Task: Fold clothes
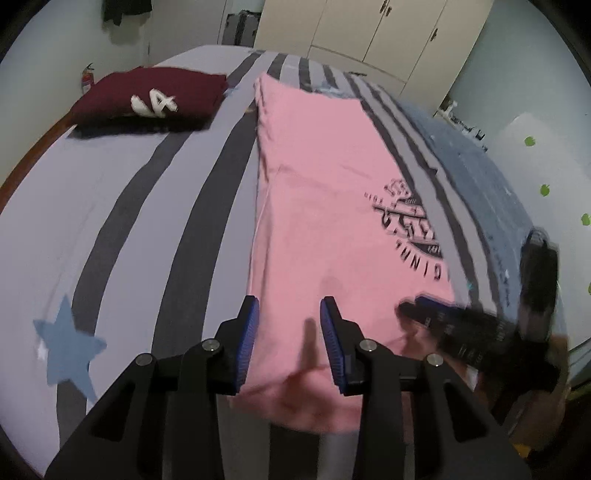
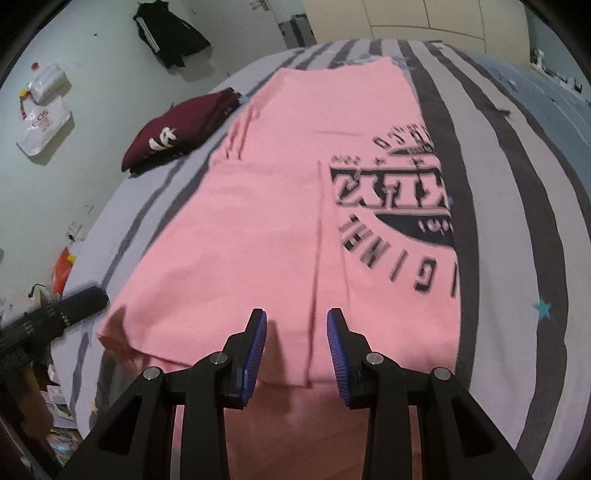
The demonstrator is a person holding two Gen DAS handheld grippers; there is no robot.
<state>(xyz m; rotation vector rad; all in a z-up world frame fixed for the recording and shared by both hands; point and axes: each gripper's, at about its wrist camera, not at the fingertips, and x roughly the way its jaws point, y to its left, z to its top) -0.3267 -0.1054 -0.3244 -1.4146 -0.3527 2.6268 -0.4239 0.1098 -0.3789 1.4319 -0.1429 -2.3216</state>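
Observation:
A pink T-shirt (image 1: 314,184) with a dark print lies lengthwise on the striped bed (image 1: 129,203), its sides folded in to form a long strip. My left gripper (image 1: 288,310) hovers over the shirt's near left corner, jaws apart, with cloth under and between them but not pinched. My right gripper (image 2: 295,321) stands open over the near hem of the pink T-shirt (image 2: 258,221), above a lengthwise fold line. Each gripper shows blurred in the other's view: the right gripper (image 1: 413,306) at the shirt's right edge, the left gripper (image 2: 85,299) at its left corner.
A folded maroon garment (image 1: 155,99) with white digits lies at the bed's far left, also in the right wrist view as the maroon garment (image 2: 184,125). A cream wardrobe (image 1: 369,29) stands beyond the bed. A black garment (image 2: 166,33) and plastic bags (image 2: 44,122) sit by the left wall.

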